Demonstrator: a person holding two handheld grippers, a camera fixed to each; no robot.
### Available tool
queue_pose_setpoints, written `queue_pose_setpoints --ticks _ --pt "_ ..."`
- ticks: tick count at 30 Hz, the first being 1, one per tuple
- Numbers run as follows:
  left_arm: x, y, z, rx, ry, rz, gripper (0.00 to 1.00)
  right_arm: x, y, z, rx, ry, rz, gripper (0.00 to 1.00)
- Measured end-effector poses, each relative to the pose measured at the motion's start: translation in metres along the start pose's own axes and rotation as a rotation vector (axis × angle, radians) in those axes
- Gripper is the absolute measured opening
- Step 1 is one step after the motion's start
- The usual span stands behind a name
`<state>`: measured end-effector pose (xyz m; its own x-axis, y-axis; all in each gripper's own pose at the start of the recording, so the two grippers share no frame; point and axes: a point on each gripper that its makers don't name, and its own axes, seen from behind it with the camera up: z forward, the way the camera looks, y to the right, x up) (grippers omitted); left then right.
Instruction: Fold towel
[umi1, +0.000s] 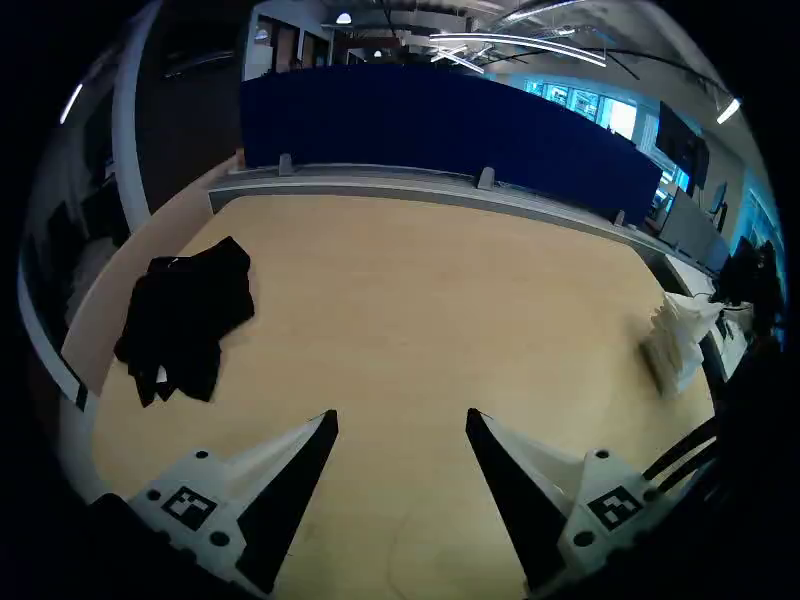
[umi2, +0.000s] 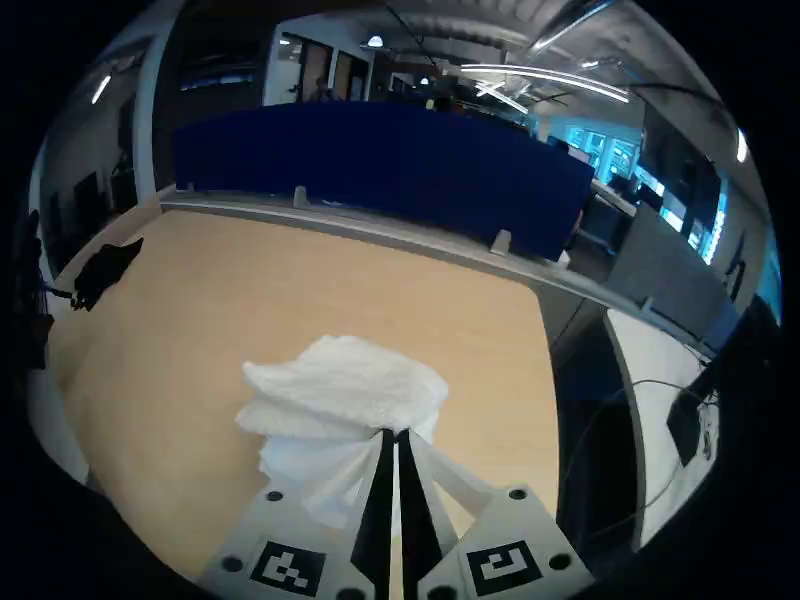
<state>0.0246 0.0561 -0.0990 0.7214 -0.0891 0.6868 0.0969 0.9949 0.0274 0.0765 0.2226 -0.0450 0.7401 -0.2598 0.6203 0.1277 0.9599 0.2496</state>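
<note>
A stack of white towels (umi2: 345, 390) lies on the light wooden table (umi2: 300, 290), just ahead of my right gripper (umi2: 395, 437). That gripper's fingers are pressed together on a loose fold of the top towel, which drapes down on either side of them. In the left gripper view the same white towels (umi1: 680, 335) sit at the table's right edge. My left gripper (umi1: 400, 413) hovers open above bare wood, holding nothing. A crumpled black cloth (umi1: 185, 315) lies far to its left.
A dark blue divider panel (umi1: 430, 120) stands along the table's far edge. The black cloth (umi2: 105, 265) rests near the far left corner in the right gripper view. A white desk (umi2: 650, 380) with cables lies beyond the table's right edge.
</note>
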Motion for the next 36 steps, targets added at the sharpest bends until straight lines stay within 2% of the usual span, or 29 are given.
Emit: queue_pose_setpoints --ticks 9,23,36 --pt "-0.003 0.001 0.000 0.001 -0.001 0.004 0.95 -0.037 0.005 0.013 -0.030 -0.081 0.037 0.03" --pt "-0.005 -0.004 -0.004 0.010 -0.001 0.006 0.95 -0.088 0.001 0.036 -0.063 -0.166 0.166 0.02" --pt "-0.008 -0.006 -0.005 0.012 -0.001 0.006 0.95 -0.101 0.003 0.048 -0.113 -0.194 0.185 0.03"
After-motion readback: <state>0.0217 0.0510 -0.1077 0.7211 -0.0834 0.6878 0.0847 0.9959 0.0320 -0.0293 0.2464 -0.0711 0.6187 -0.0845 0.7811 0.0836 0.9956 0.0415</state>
